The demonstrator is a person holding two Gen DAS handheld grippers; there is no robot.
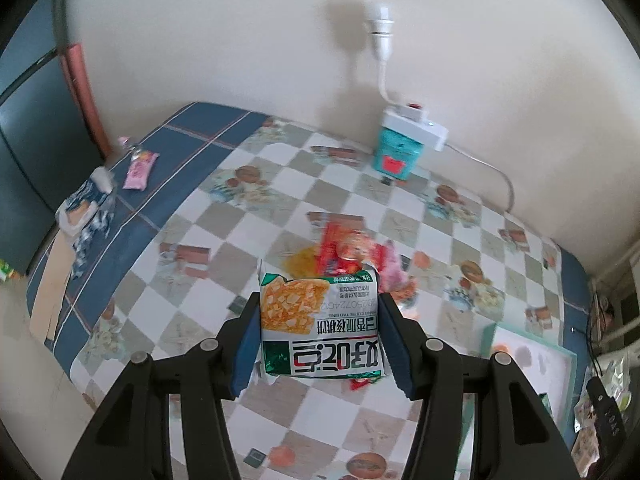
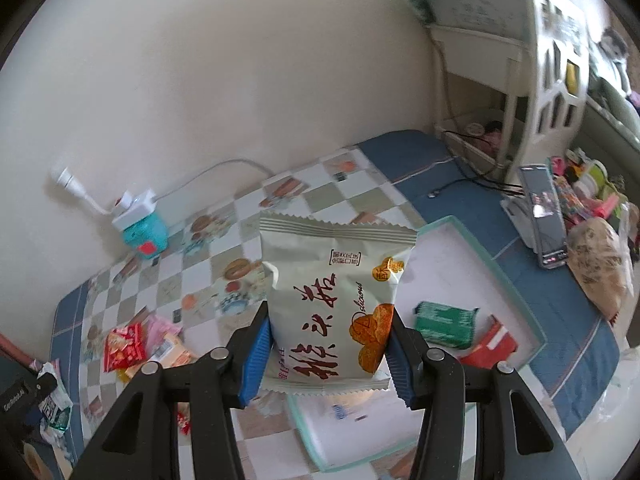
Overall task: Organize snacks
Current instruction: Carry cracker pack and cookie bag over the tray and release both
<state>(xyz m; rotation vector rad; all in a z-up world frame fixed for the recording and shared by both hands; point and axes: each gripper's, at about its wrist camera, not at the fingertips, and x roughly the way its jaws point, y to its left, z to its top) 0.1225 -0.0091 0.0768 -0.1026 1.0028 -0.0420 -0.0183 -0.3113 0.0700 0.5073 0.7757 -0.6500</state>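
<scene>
Your left gripper (image 1: 320, 340) is clamped on a white and green snack packet (image 1: 318, 324), its blue pads pressing the packet's two sides, and the packet stands up between them with its printed face toward the camera and its lettering upside down. Just beyond that packet, lower down on the checked tablecloth (image 1: 248, 240), lies a loose pile of red and pink snacks (image 1: 352, 256). Farther ahead and a little to the right, against the wall, a teal box (image 1: 396, 156) carries a white power strip (image 1: 416, 126) on top. Off to the far left a pink packet (image 1: 140, 168) lies on the blue border of the cloth, and low on the right you can see a corner of a white tray with a teal rim (image 1: 532, 356).

Your right gripper (image 2: 328, 344) is clamped on a pale snack bag (image 2: 332, 300) with red brush lettering, held upright by its lower sides, with its crimped top edge farthest from you. The tray (image 2: 460, 224) lies below and beyond this bag; on it, just right of the right finger, sit a green packet (image 2: 444, 322) and a red packet (image 2: 490, 346), close together. The snack pile (image 2: 132, 344) lies well off to the left of the left finger
</scene>
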